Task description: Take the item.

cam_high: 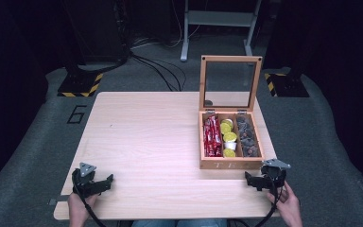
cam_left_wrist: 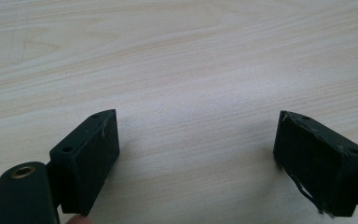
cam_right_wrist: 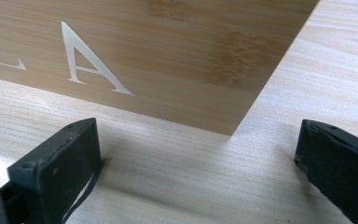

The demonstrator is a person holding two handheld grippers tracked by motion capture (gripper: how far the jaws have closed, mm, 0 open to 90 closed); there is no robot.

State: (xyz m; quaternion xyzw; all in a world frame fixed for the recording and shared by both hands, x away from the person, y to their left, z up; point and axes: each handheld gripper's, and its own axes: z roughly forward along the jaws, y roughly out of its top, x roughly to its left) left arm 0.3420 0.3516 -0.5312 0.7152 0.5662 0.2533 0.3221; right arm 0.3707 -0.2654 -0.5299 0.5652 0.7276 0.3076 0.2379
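The wooden box (cam_high: 230, 163) is seen at the right of the high view, lid raised. The right gripper (cam_high: 256, 181) is held just below its front right corner, jaws spread and empty. The left gripper (cam_high: 105, 182) is held at lower left, well apart, jaws spread over bare table (cam_high: 151, 142).

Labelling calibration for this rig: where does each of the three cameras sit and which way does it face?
High view: above the person's side, looking forward and down on the table; forearms, left gripper and right gripper enter from the bottom.
Left gripper view: rides the left gripper, facing bare tabletop between its open jaws.
Right gripper view: rides the right gripper, facing the lettered front corner of the wooden box between its open jaws.
Shared: the high and right gripper views both show the wooden box.
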